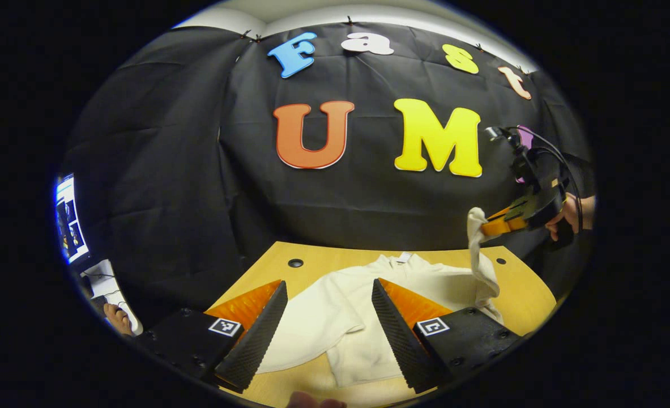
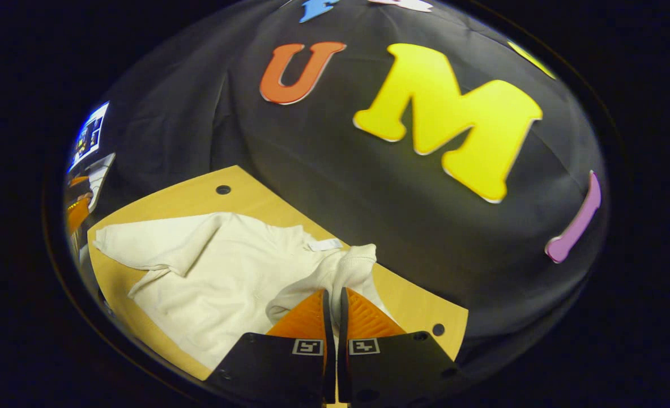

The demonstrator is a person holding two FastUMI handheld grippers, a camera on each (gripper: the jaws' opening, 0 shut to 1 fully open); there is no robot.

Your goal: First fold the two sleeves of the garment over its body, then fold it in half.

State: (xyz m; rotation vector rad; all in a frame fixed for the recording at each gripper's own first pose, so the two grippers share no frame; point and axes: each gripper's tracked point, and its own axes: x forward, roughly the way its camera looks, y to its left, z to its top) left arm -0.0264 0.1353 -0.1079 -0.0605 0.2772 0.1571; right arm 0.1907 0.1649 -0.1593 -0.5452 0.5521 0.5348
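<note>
- Cream garment lay flat on the wooden table, collar toward the booth wall.
- Right gripper clamped tight on the cuff of one sleeve, lifted clear of the tabletop.
- Left gripper hung above the body, jaws wide apart, empty.
- Judged soft, light, limp: best pinched at cuffs and hem.
- Bare wood beside the garment; table edges near.

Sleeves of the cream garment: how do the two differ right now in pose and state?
The sleeve on the right side is pinched in the right hand-held gripper and lifted off the table, hanging from the fingers; the other sleeve lies flat and ungripped. The lifted sleeve is bunched at its cuff; the flat one is spread out sideways. The left hand-held gripper is open above the garment. Both sleeves are the same cream fabric.
</note>
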